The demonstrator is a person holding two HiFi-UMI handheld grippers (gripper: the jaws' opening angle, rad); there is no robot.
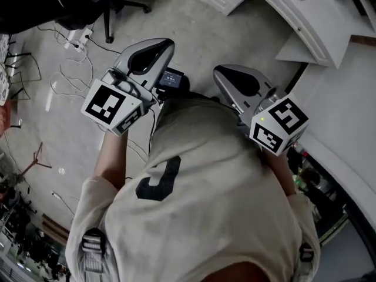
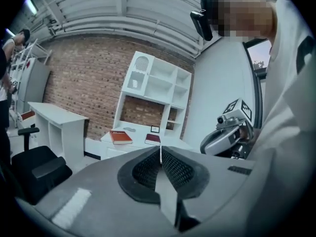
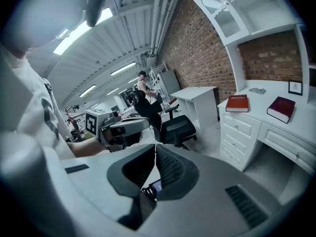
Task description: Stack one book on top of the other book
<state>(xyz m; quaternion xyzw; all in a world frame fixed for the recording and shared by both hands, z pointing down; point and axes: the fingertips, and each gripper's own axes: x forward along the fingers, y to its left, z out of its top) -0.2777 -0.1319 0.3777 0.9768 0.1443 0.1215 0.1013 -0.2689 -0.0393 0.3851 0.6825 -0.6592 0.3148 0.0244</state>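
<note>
Both books lie flat on the white desk (image 3: 263, 119), side by side but apart: the red book (image 3: 237, 103) on the left, the maroon book (image 3: 281, 108) on its right and slightly askew. From the left gripper (image 2: 160, 152) they lie far ahead, just beyond its tips; from the right gripper (image 3: 155, 149) they lie off to the right and look larger, so the right hand is judged nearer. Both grippers are pressed together, empty, held close before the person's chest.
</note>
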